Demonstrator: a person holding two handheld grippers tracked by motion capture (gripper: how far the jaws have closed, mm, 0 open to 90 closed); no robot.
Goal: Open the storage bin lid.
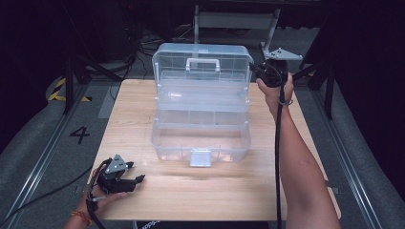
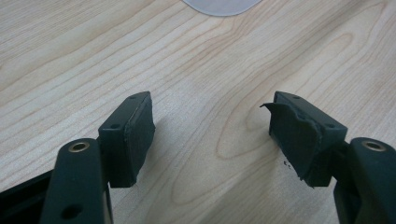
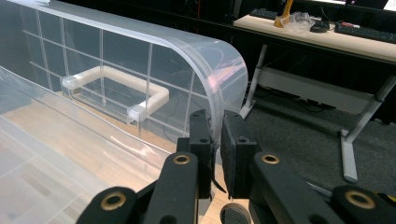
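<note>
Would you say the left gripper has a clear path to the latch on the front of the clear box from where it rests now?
Probably yes. The left gripper sits open on the table, near its front left corner, and only bare wood lies between it and the latch on the clear box. The right gripper is clamped on the lid's far edge.

My surroundings: light wooden rectangular worktop (image 1: 143,109) on grey carpeted floor (image 1: 43,143) marked with a black "4" (image 1: 79,134); dark room, grey-legged long desk (image 3: 327,42) behind.
</note>
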